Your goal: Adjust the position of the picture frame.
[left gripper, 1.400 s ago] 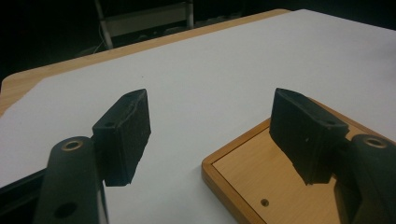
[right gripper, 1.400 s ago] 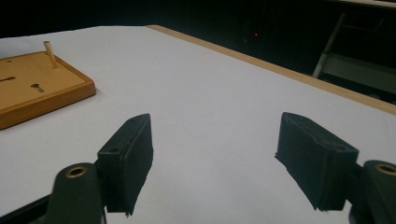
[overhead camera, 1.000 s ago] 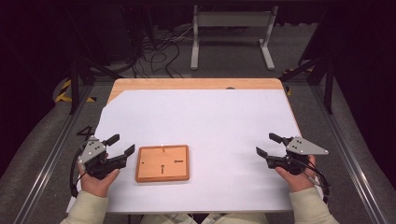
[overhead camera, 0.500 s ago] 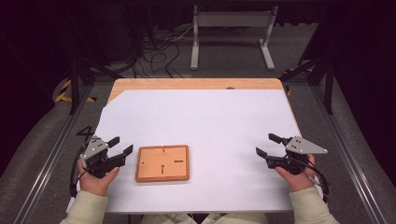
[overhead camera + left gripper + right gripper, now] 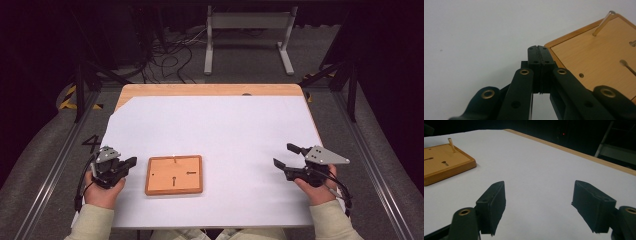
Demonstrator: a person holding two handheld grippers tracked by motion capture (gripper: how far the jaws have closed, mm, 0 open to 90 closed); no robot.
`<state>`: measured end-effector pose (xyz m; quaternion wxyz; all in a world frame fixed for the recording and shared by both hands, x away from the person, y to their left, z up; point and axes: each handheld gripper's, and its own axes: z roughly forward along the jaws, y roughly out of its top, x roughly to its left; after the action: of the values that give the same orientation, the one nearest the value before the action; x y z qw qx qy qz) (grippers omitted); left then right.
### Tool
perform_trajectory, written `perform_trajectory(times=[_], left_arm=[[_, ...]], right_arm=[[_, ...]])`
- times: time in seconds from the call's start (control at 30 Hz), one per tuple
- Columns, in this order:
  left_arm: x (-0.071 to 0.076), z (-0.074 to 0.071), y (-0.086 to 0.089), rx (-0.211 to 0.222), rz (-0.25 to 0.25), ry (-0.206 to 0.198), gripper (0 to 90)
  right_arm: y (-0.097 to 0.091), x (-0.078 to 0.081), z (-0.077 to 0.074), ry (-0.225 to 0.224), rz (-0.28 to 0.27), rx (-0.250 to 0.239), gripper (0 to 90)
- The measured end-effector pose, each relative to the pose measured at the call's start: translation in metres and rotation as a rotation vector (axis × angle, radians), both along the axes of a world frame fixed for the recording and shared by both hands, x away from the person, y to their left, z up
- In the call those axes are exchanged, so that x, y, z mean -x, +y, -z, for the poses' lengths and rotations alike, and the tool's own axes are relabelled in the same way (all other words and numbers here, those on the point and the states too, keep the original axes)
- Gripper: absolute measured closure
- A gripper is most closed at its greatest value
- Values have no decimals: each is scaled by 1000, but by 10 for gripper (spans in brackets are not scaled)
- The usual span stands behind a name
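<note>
— Wood, pale orange: a flat square board (image 5: pixel 174 174) with a raised rim lies on the white sheet (image 5: pixel 215 130) that covers the table, toward the person's left side. Where are the tools?

— The left gripper (image 5: pixel 131 162) sits just beside the board's left edge, not touching it. Its jaws have just been closing and now stand pressed flat together, with nothing between them; the left gripper view has the two black pads (image 5: pixel 539 56) meeting face to face just short of the board's (image 5: pixel 596 62) near corner.

— And the other?

— The right gripper (image 5: pixel 286 156) rests well apart from the board, near the sheet's right edge, pointing inward. Its jaws are spread wide and empty — in the right gripper view bare white paper lies between the pads (image 5: pixel 495 202).

— Anything on the board itself?

— A thin peg (image 5: pixel 451 144) stands tilted at its far rim, and there are a couple of slots in its face. The board (image 5: pixel 444 165) lies flat.
</note>
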<state>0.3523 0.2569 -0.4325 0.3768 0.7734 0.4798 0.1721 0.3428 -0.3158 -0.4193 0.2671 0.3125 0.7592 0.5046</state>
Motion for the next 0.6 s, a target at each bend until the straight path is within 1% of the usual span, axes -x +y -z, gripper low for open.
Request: perform_trajectory(times=[0.07, 0.2, 0.3, 0.43, 0.53, 0.6], left_arm=[[-2, 2, -1, -3, -8, 32, 896], [-5, 6, -5, -33, 5, 90, 897], [-7, 7, -9, -56, 22, 125, 897], [-9, 10, -14, -75, 55, 174, 897], [-9, 10, -14, -72, 57, 182, 897], [-9, 11, -15, -72, 59, 203, 897]], right_arm=[[0, 0, 0, 1, 1, 1, 271], [1, -1, 1, 6, 0, 3, 271], [1, -1, 1, 7, -3, 4, 270], [0, -1, 1, 9, 0, 7, 269], [0, 0, 1, 8, 0, 8, 269], [0, 0, 1, 6, 2, 7, 269]])
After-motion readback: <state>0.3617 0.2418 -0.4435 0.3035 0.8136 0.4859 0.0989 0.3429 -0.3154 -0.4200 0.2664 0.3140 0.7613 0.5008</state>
